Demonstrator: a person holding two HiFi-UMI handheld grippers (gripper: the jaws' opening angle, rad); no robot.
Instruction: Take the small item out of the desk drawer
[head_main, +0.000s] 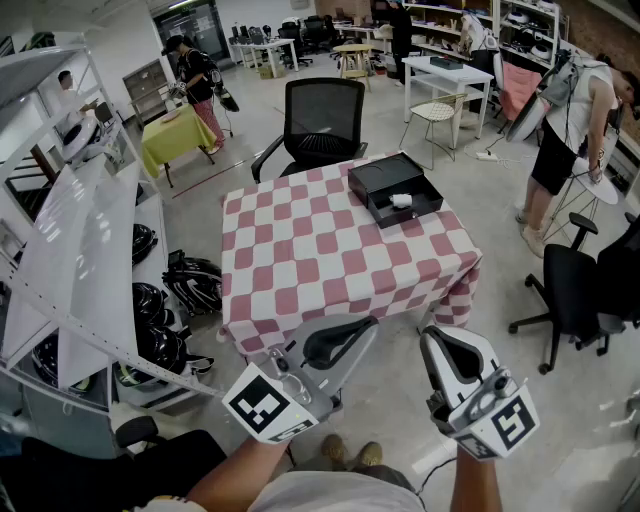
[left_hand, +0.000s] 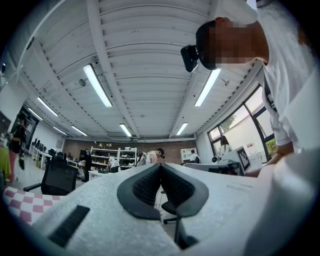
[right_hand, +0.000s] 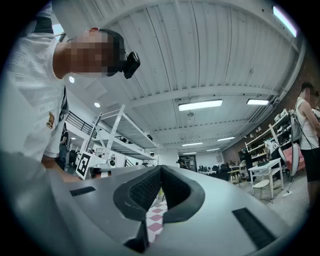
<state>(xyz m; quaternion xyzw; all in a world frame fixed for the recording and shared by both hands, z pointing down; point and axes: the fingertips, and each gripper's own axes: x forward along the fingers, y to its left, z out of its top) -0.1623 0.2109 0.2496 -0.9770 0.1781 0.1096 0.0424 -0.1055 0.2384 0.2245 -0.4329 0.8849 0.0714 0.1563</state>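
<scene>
A small black desk drawer unit (head_main: 380, 175) stands at the far right corner of a table with a red-and-white checked cloth (head_main: 320, 260). Its drawer (head_main: 425, 205) is pulled out, and a small white item (head_main: 401, 200) lies inside. Both grippers hang well short of the table's near edge, close to my body. The left gripper (head_main: 345, 340) is shut with nothing in it; in the left gripper view its pads (left_hand: 150, 185) meet and point up at the ceiling. The right gripper (head_main: 447, 345) is shut and empty too, its pads (right_hand: 172, 187) closed together.
A black office chair (head_main: 320, 120) stands behind the table, another (head_main: 580, 290) to its right. White shelving (head_main: 70, 250) and helmets on the floor (head_main: 190, 280) line the left side. A person (head_main: 570, 130) stands at the right, and a yellow table (head_main: 175, 135) is far back left.
</scene>
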